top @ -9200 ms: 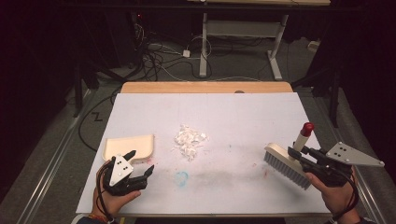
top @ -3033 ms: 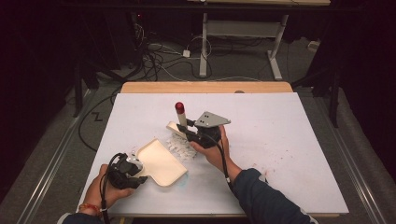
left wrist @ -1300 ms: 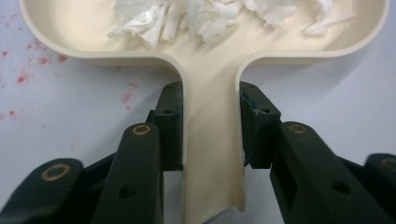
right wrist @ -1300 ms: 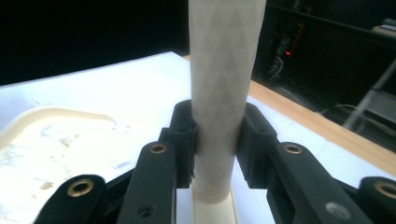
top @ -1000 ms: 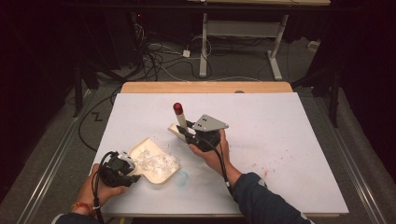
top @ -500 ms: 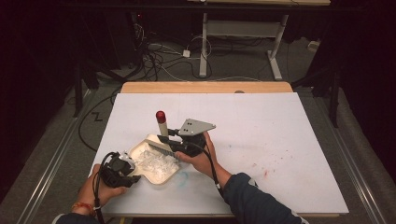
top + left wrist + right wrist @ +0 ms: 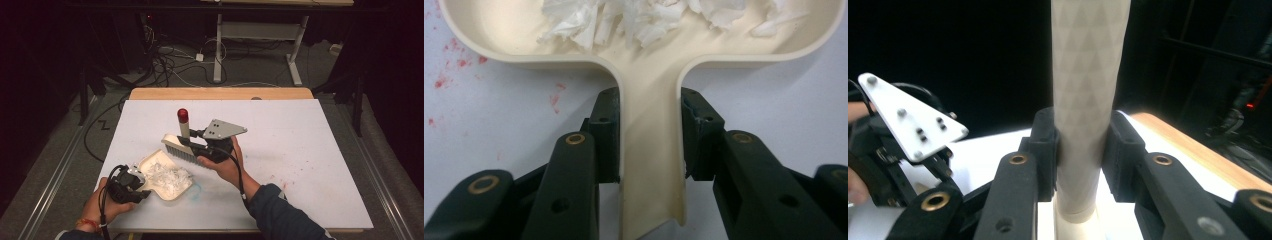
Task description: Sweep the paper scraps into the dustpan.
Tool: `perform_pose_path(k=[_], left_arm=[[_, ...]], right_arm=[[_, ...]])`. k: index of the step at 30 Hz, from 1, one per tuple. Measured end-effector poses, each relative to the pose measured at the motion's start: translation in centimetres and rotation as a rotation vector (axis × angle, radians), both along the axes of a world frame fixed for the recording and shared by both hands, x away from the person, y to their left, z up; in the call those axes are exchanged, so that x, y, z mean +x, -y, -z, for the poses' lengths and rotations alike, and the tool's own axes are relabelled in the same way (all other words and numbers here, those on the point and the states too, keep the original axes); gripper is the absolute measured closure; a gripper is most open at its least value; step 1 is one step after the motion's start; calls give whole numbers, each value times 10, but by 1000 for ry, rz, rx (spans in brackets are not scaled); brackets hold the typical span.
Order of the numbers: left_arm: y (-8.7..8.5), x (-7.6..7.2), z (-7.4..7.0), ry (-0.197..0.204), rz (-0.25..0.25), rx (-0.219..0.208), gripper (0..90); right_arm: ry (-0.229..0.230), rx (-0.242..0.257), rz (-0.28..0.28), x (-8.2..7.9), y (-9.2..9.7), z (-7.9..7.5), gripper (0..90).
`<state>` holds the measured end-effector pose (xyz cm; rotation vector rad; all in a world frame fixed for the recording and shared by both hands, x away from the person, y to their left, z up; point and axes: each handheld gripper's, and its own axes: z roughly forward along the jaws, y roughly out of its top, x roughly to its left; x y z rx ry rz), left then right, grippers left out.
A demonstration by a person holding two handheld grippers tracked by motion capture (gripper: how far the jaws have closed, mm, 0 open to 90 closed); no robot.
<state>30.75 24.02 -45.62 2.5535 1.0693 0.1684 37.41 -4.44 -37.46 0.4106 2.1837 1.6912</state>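
The brush [image 7: 186, 145] is clamped by its upright handle in the right hand-held gripper [image 7: 200, 146], just above the scrap-filled dustpan [image 7: 167, 176], gripped by the left hand-held gripper [image 7: 134, 184] on the tabletop [image 7: 310, 150].

On the table [image 7: 310, 150], a dustpan [image 7: 167, 175] lies at the near left with paper scraps [image 7: 170, 176] heaped inside it. The left gripper [image 7: 131, 184], at the dustpan's near-left end, clamps the dustpan's handle [image 7: 651, 165] between its jaws. Just behind and right of the dustpan, a brush [image 7: 181, 147] is held above the table by the right gripper [image 7: 202, 145], whose jaws close on the brush handle [image 7: 1088, 100], which stands upright
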Motion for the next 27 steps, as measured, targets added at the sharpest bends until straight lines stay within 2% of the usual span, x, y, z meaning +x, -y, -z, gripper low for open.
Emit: perform_pose_path(k=[1, 4, 6, 10, 13, 14, 16, 17, 20, 21, 23, 24, 27], left_arm=[[0, -1, 0, -2, -3, -3, 634], [0, -1, 0, -1, 0, 1, 634], [1, -2, 0, -1, 2, 6, 634], [0, -5, 0, -6, -2, 6, 634], [0, -7, -1, -11, -2, 9, 634], [-1, -7, -1, -12, -4, 9, 634], [-1, -9, -1, -14, -6, 11, 634], [-1, -9, -1, -13, -6, 14, 634], [1, -9, -1, -15, -10, 24, 634], [2, -10, -1, -15, -13, 24, 634], [3, -9, -1, -13, -14, 28, 634], [3, -10, -1, -15, -16, 28, 634], [3, -10, -2, -13, -12, 27, 634]], right_arm=[[0, 0, 0, 0, 0, 0, 714], [-11, -27, 19, -5, 19, -3, 714], [-19, -38, 22, -6, 23, -2, 714], [-44, -88, 58, -19, 43, 5, 714], [-66, -97, 56, -24, 47, 10, 714], [-72, -116, 59, -27, 48, 14, 714], [-82, -136, 79, -34, 44, 24, 715], [-82, -136, 79, -34, 44, 24, 715], [-89, -129, 47, -41, 33, 28, 714], [-79, -133, 33, -45, 27, 28, 714], [-86, -121, -7, -47, 11, 27, 714], [-86, -121, -7, -47, 11, 27, 714], [-80, -115, -52, -51, -5, 24, 714]])
